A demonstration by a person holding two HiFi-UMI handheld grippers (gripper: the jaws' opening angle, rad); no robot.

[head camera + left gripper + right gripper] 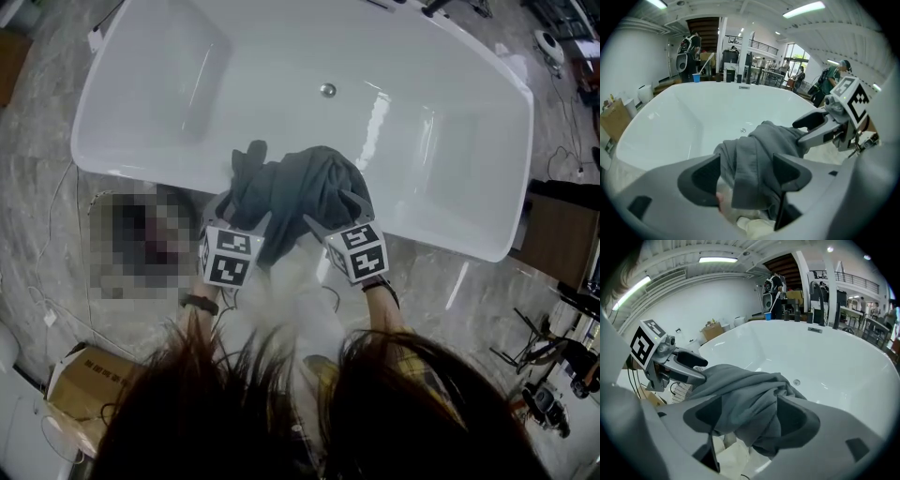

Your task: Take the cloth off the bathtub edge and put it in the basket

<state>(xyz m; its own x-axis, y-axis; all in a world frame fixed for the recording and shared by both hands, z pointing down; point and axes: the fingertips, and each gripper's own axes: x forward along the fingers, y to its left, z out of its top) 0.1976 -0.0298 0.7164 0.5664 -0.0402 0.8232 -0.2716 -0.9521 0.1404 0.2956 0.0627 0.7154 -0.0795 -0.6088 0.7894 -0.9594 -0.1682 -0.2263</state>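
A dark grey cloth lies bunched over the near rim of the white bathtub. My left gripper is at the cloth's left side and my right gripper at its right. In the left gripper view the jaws stand wide apart around a hanging fold of the cloth, with a gap on the left side. In the right gripper view the jaws are equally wide, with the cloth heaped loosely between them. A white mesh basket shows on the floor beyond the left gripper.
The tub's drain sits mid-basin. A cardboard box stands on the marble floor at lower left, and a brown cabinet at the right. Cables trail across the floor. Pale fabric lies beneath the cloth.
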